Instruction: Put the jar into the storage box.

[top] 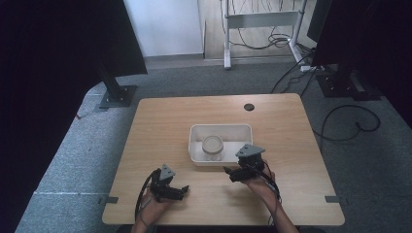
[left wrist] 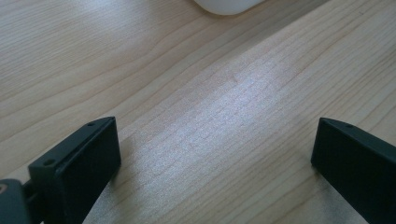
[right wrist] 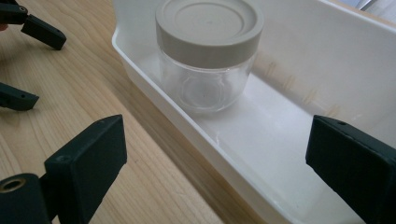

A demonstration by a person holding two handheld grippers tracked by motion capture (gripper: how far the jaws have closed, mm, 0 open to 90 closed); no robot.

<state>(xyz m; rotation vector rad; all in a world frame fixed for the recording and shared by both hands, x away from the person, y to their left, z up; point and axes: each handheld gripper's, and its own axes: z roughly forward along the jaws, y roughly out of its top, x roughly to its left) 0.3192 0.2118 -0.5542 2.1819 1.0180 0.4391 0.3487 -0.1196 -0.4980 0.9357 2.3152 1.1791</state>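
Our right tool (top: 232, 173) – jaws wide, empty – sits just beside the tray (top: 196, 145), nearer the upright jar (top: 213, 147) than our left tool (top: 180, 191), equally wide and empty.

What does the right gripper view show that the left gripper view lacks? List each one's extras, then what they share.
Right gripper view alone: a clear glass jar with a grey lid standing inside the white tray, and the left gripper farther off, open. Left gripper view alone: nothing but a close stretch of bare wood. Shared: the wooden table, part of the tray, and each gripper's own black fingers spread wide.
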